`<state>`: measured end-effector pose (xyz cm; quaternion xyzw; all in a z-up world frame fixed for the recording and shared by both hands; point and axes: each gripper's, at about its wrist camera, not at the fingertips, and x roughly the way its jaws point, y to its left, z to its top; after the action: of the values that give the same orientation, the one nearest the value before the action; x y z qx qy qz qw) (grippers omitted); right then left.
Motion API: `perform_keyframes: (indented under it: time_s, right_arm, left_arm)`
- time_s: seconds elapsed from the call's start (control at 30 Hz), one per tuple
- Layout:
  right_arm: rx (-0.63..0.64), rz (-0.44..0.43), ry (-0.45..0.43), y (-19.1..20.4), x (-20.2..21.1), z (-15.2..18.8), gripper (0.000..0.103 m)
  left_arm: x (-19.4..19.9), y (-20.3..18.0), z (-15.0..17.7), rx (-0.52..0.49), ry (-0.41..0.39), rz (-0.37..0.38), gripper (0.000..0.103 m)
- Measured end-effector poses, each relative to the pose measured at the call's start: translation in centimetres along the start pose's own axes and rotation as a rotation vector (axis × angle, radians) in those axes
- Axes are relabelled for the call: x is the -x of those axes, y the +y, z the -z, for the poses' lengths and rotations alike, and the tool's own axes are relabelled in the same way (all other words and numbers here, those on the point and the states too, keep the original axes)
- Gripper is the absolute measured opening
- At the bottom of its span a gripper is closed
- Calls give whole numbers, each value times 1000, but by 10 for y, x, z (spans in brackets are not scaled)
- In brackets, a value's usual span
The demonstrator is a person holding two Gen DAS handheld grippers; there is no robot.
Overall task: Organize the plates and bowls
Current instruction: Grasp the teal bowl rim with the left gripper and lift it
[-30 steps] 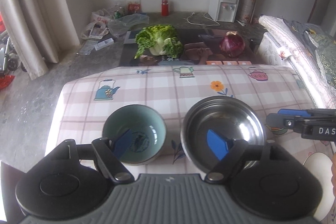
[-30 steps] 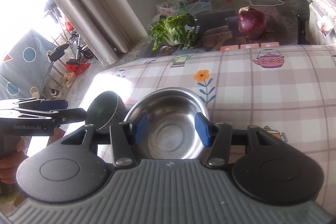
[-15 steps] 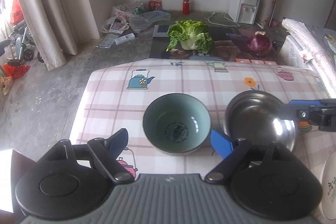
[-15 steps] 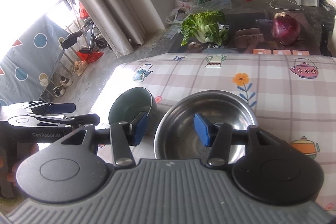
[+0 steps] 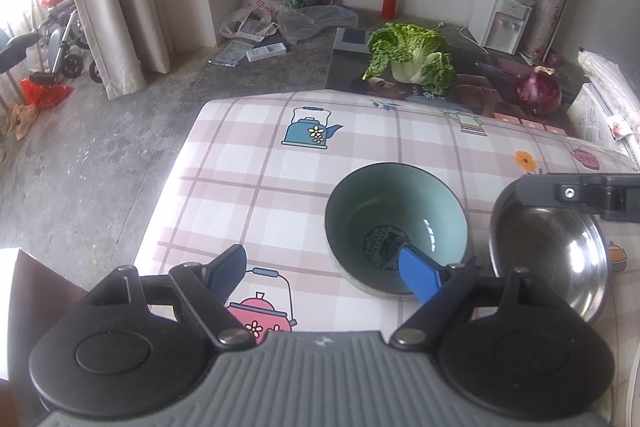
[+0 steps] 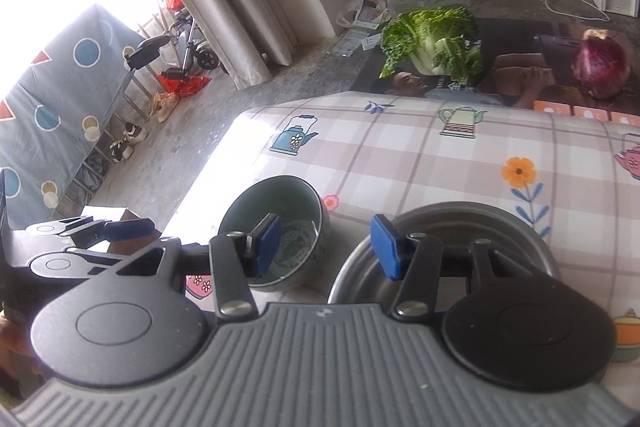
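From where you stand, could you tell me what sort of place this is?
Probably a lived-in room at home: a checked tablecloth with two bowls on it, a water dispenser by the wall, and a cabbage on the floor.

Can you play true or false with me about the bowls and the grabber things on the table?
1. The teal ceramic bowl is empty. True.
2. The shiny steel bowl sits inside the teal bowl. False: they stand side by side on the checked tablecloth.
3. The left gripper squeezes the teal bowl. False: its jaws are closing, but one blue pad is over the bowl and the other is well clear of it.
4. The right gripper holds nothing. True.
5. A leafy green cabbage lies beyond the table. True.
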<state>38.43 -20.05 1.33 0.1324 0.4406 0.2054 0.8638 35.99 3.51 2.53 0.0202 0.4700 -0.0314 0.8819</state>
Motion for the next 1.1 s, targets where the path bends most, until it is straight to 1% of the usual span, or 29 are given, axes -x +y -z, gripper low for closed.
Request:
perform_keyframes:
  time_s: [0.17,0.23,0.27,0.33,0.37,0.43,0.57,0.6,0.63,0.7,0.8,1.0,1.1]
  right_arm:
    - [16,3,30,8,-31,-7,48]
    - [23,9,42,10,-42,-8,45]
    - [23,8,49,11,-47,-9,43]
    - [29,13,63,12,-57,-10,34]
    - [35,19,67,12,-61,-10,33]
    - [38,26,80,12,-72,-11,25]
    - [32,33,105,10,-88,-10,19]
    - [37,37,109,10,-93,-9,17]
    - [39,38,113,11,-96,-8,15]
    - [33,41,122,10,-100,-6,13]
    - [22,44,137,8,-104,-2,10]
    - [49,58,143,16,-103,2,10]
    - [79,52,155,24,-100,9,10]
  left_arm:
    - [-20,7,-2,48,36,9,79]
    - [-29,8,-3,69,57,33,68]
    - [-34,8,-3,78,70,44,66]
    - [-41,7,-4,89,84,56,61]
    - [-44,6,-4,92,88,55,59]
    - [-51,5,-5,100,105,51,50]
    - [-64,7,-4,141,152,76,40]
    - [-67,7,-4,144,161,73,36]
    - [-69,7,-4,142,166,68,31]
    - [-72,6,-3,141,165,70,28]
    - [-74,5,-4,146,165,86,18]
    - [-67,0,-1,113,169,25,16]
    - [-60,7,5,108,176,27,15]
